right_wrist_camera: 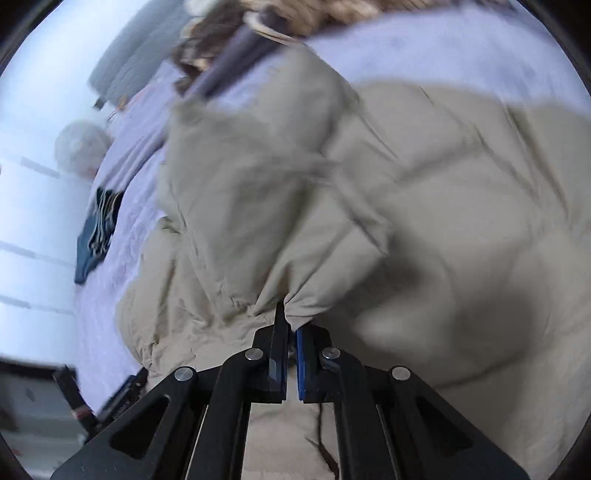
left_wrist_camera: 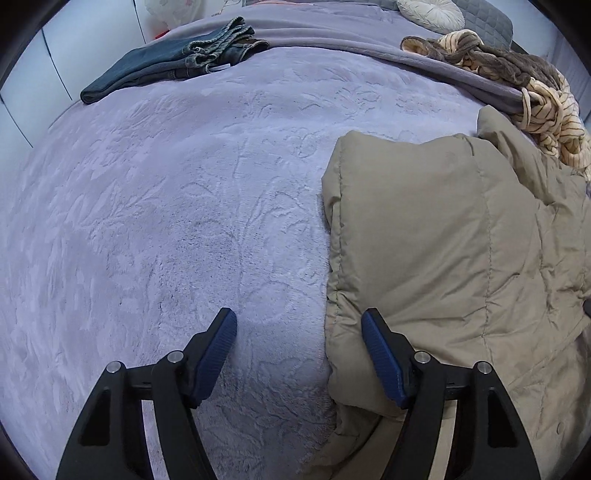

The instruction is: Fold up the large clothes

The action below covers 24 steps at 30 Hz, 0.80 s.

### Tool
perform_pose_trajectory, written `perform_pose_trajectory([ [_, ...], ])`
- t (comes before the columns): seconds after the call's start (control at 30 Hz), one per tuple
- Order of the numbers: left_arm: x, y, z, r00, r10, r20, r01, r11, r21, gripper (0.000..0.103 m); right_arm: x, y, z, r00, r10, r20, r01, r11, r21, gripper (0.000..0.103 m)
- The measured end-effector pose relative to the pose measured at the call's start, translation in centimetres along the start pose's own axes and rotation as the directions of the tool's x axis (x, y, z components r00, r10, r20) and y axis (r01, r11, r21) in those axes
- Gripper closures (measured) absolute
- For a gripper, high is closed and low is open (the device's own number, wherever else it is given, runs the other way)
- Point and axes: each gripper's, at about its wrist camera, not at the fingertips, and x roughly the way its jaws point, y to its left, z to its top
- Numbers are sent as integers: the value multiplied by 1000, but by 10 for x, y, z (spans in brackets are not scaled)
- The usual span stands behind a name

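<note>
Right gripper (right_wrist_camera: 287, 325) sits nearest the lens: your jaws are clamped tight on a bunched pinch of the beige puffer coat (right_wrist_camera: 406, 206), fabric gathered into a knot right at the tips; that grip looks solid.

Status, biggest item down:

- bed cover (left_wrist_camera: 166, 221), lilac and plush, is your work surface; most of its left half is bare in the left wrist view.
- coat lies on the cover's right side; in the left view its near edge shows a doubled-over, rounded fold line, so one side panel reads as already turned in; the right view is motion-blurred, so I can't say for sure whether the pinched part is a sleeve, a hem or a corner; treat the fold as partly made, not finished; still left, by my read: bring the pinched section across, flatten, square up.
- striped fleece garment (left_wrist_camera: 535, 96) is heaped at the far right edge, unfolded; looks like it's still to do.
- jeans (left_wrist_camera: 177, 62) lie at the far left, roughly doubled over; could count as done or just parked.
- round cushion (left_wrist_camera: 430, 13) at the headboard end; not part of the job.
- left gripper (left_wrist_camera: 299, 325) hangs jaws well apart and empty, straddling the coat's near edge; one pad over the coat, the other over bare cover; nothing pinched.
</note>
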Motion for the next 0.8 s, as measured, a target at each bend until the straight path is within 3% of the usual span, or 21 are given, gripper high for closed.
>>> perform_pose_trajectory([
  [0.03,1,-1,1,1000,3,0,-3,1000,7,30,6,-21,-6,999,27,-27,-24,996,84,99],
  [0.1,-1,-3,3,1000,22,-3,-22,1000,18,30,10,-38,-17,996,69,-53,-61,989,135,99],
  [0.13,-4,-3,5,1000,31,0,-31,999,20,30,8,-39,-21,995,78,-62,-70,989,130,99],
  [0.2,-14,1,10,999,36,21,-37,999,12,30,1,-36,-23,994,64,-93,-55,994,98,86],
  [0.27,-24,4,17,998,28,54,-28,1000,3,30,-10,-33,-22,993,42,-114,-35,998,60,80],
  [0.3,-30,5,23,997,23,73,-23,1000,2,30,-18,-30,-21,994,26,-104,-23,999,32,80],
  [0.43,-36,-3,45,992,6,126,-9,1000,18,30,-59,-5,-18,996,-52,74,64,983,-170,80],
  [0.57,-13,-28,57,996,19,83,-22,999,41,30,-43,9,2,996,-63,69,79,966,-246,80],
  [0.7,19,-42,45,998,65,13,-65,996,58,30,-4,-6,3,986,-166,-15,157,958,-240,85],
  [0.8,22,-41,46,998,63,11,-63,997,50,29,-5,-23,3,993,-111,-31,103,975,-198,88],
])
